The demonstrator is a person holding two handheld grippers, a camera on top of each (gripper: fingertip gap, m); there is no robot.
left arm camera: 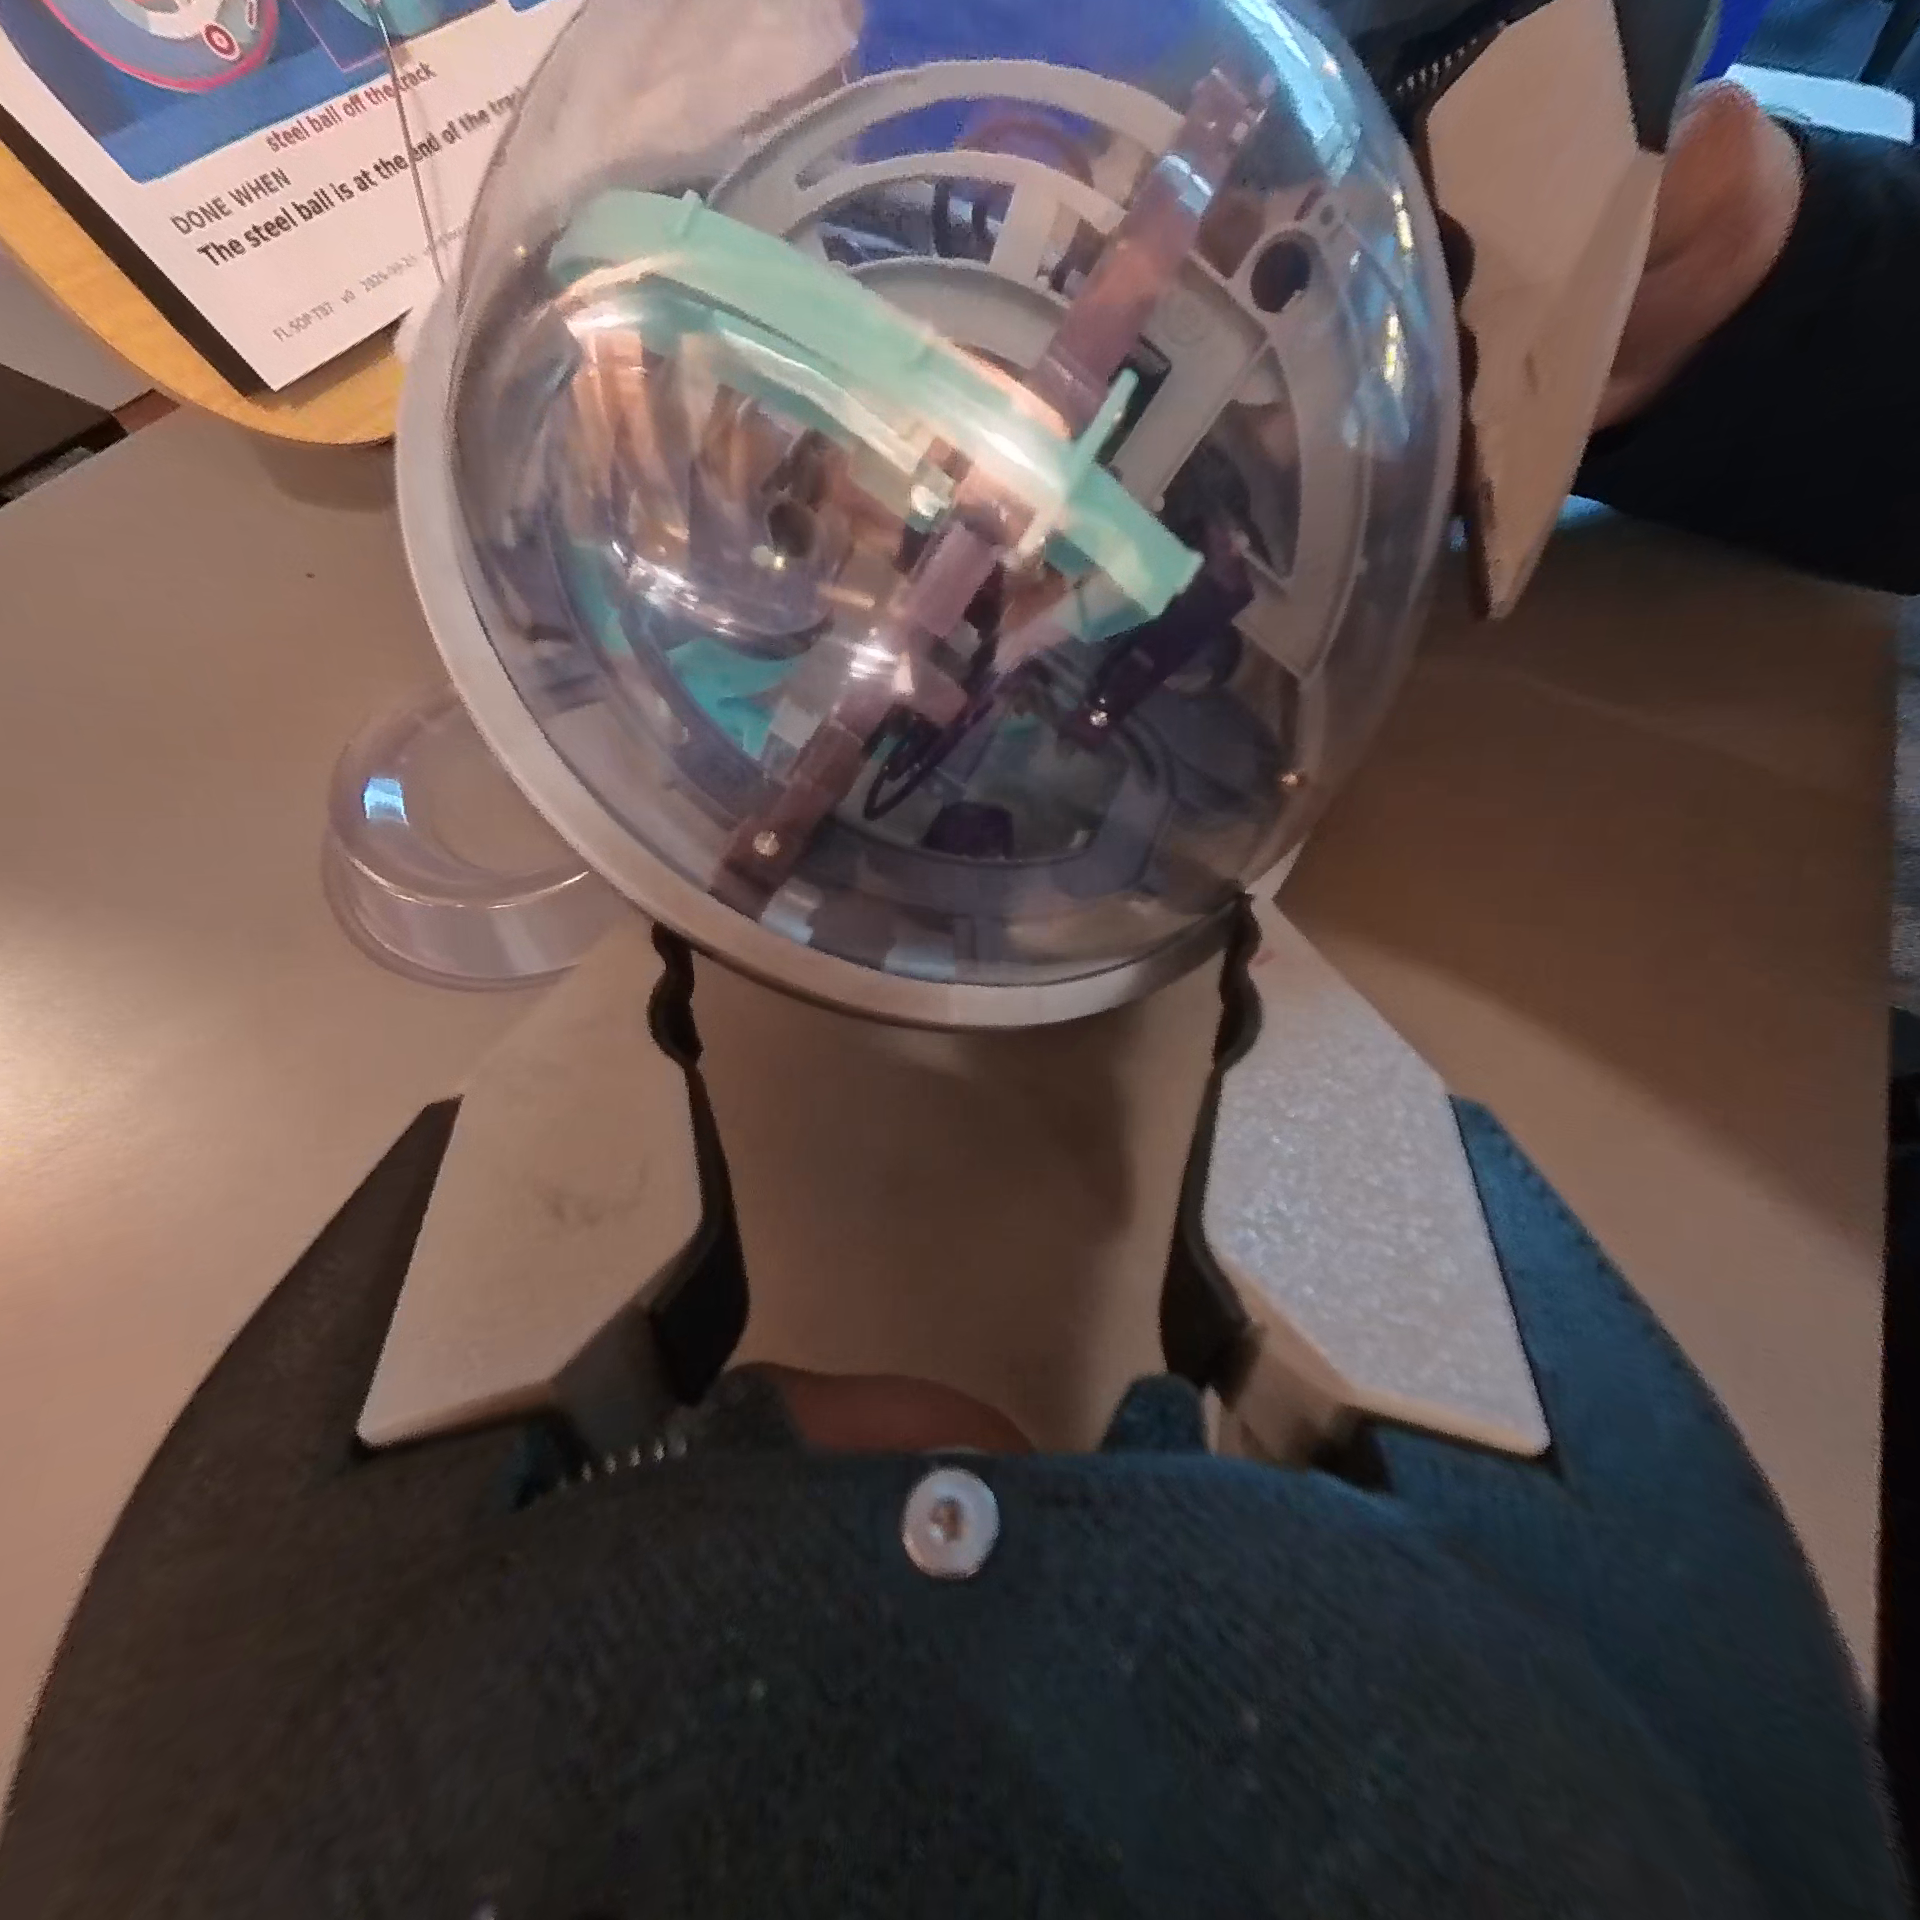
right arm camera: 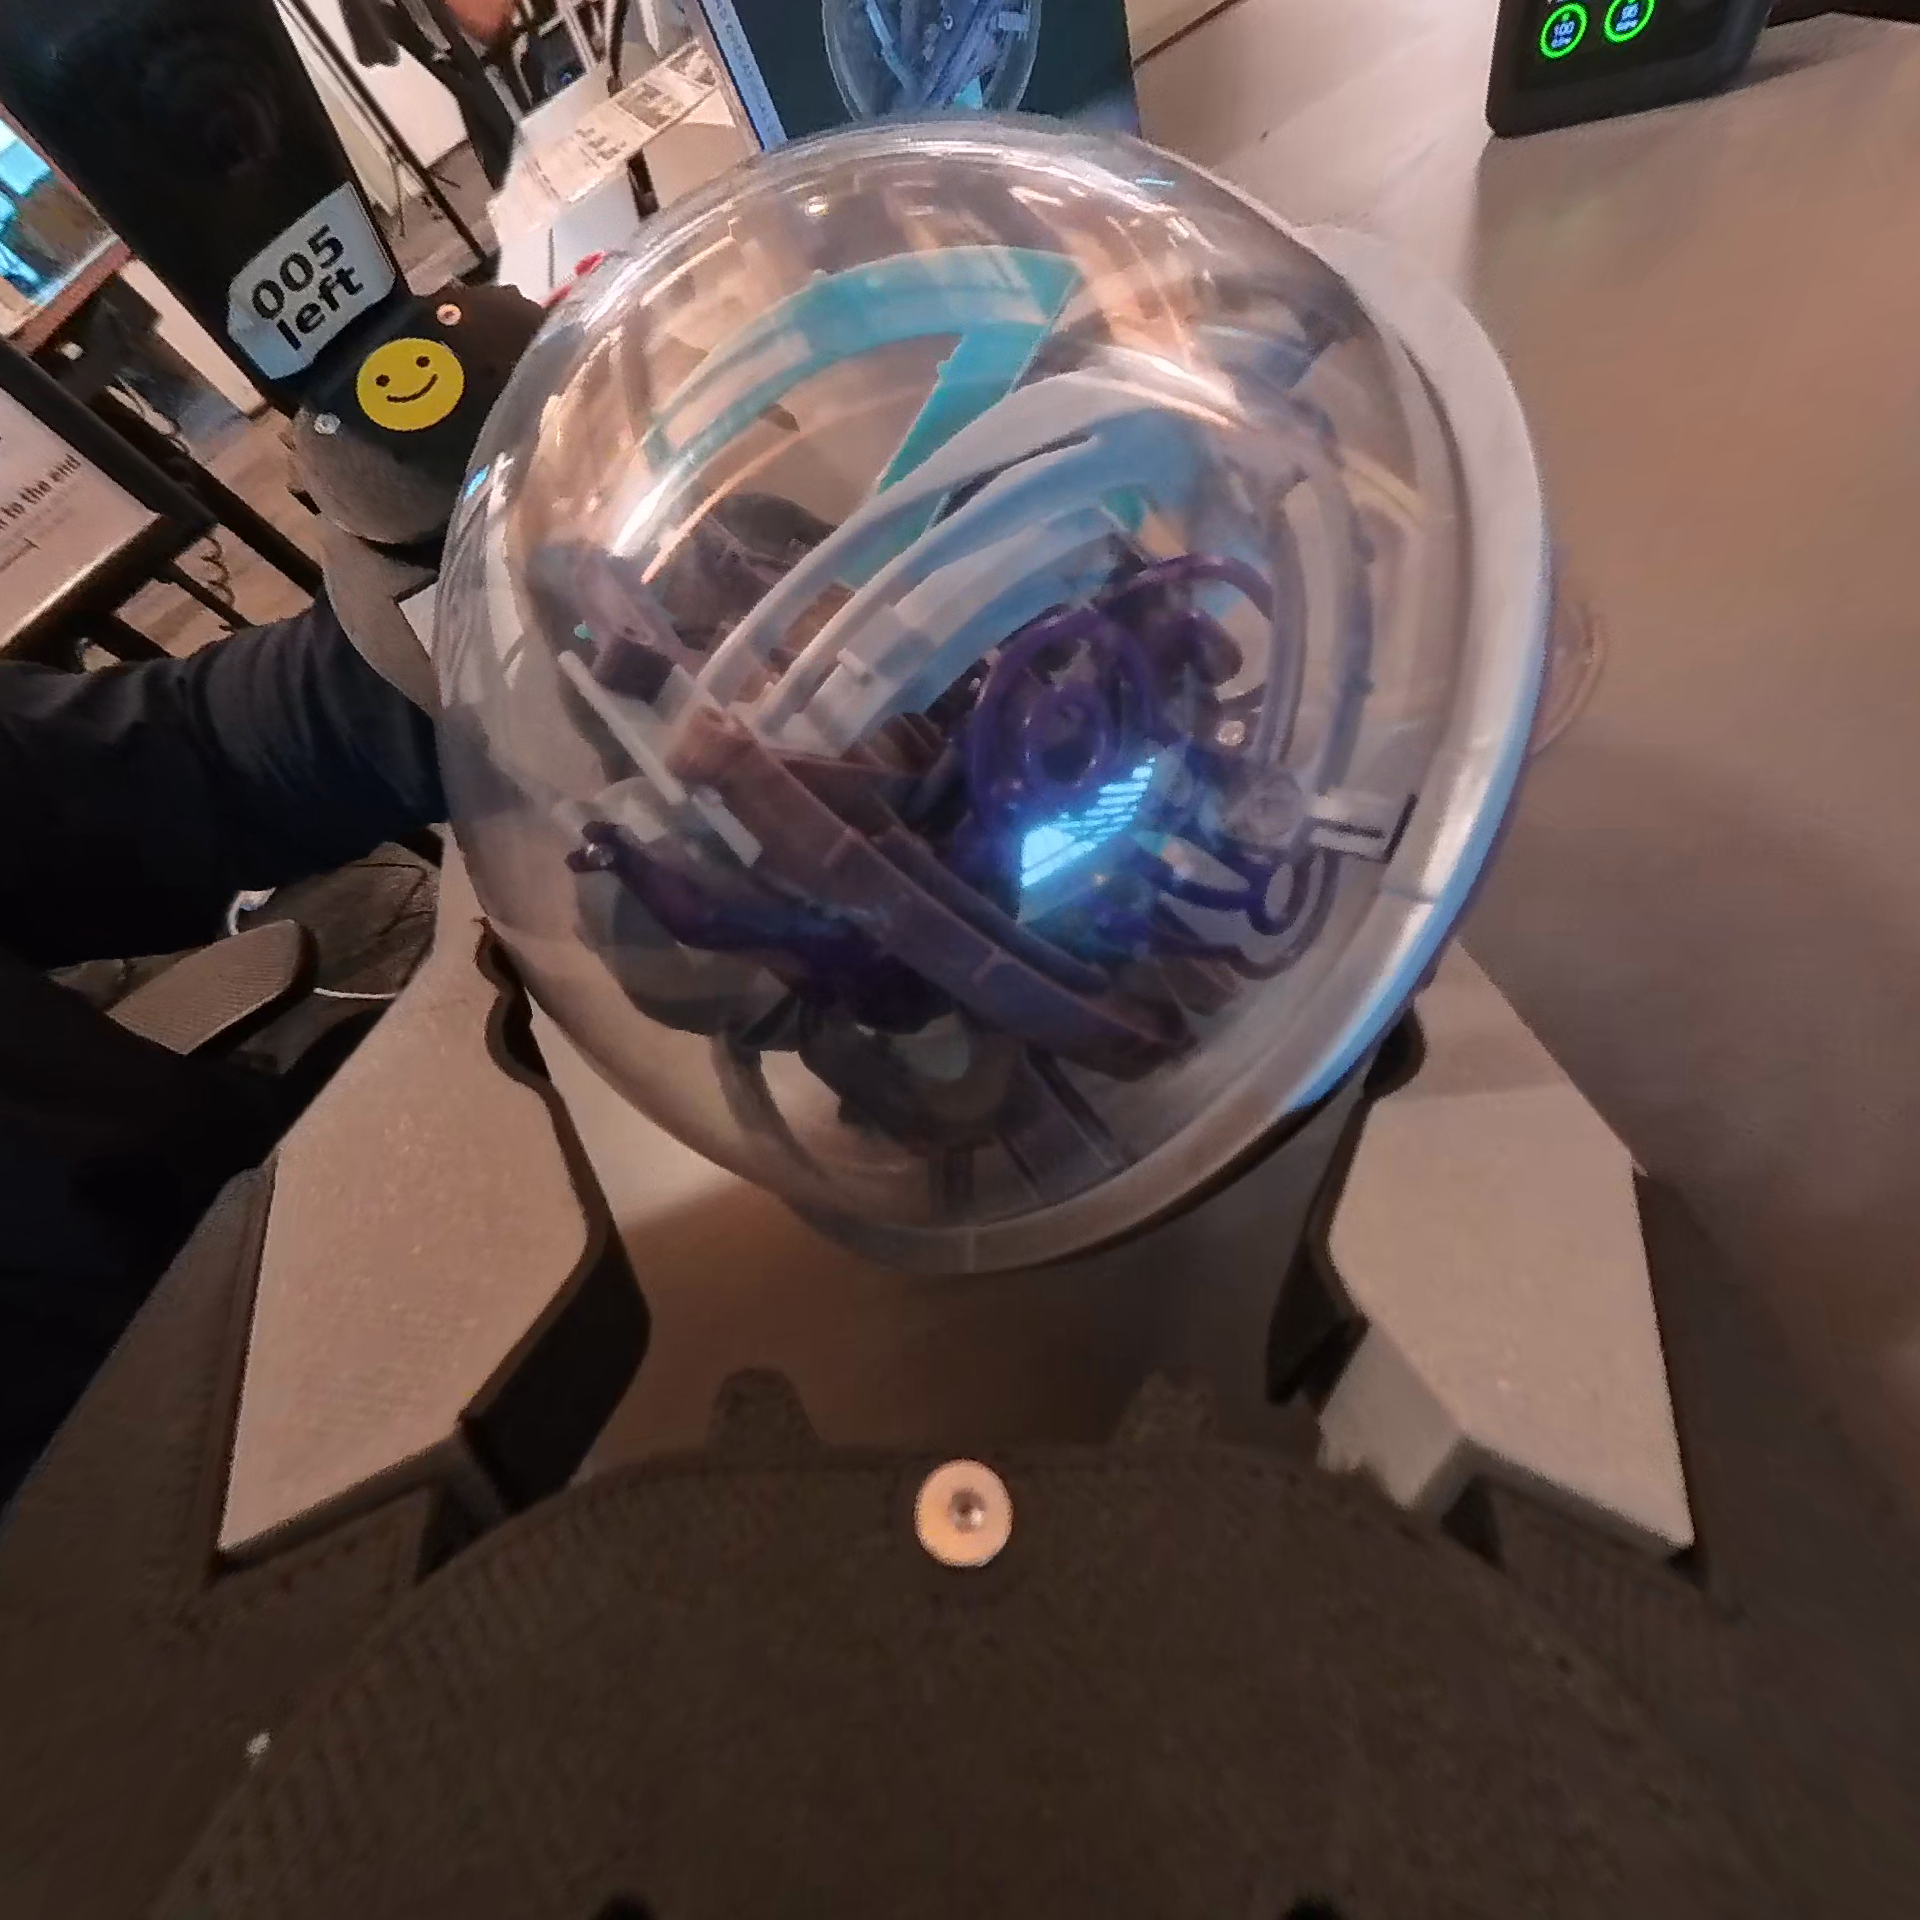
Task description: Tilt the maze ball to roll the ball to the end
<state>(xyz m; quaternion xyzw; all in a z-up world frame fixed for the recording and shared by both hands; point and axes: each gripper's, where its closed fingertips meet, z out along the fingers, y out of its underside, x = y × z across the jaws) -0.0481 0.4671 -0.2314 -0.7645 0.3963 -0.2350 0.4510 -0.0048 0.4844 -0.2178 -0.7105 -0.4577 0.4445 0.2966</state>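
From left to right: a clear stand [left arm camera: 457, 873] sits empty on the table [left arm camera: 156, 675]; one maze ball [left arm camera: 883, 540] is held above it, tilted. The left gripper [left arm camera: 951, 935] and right gripper [right arm camera: 951, 1060] each clasp its shell. Tilting appears under way; next, gentle coordinated rotation. The steel ball cannot be located.

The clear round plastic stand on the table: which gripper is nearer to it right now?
Left. The left gripper grips the clear maze ball just above and right of the stand. The right gripper holds the ball's far side, farther away.
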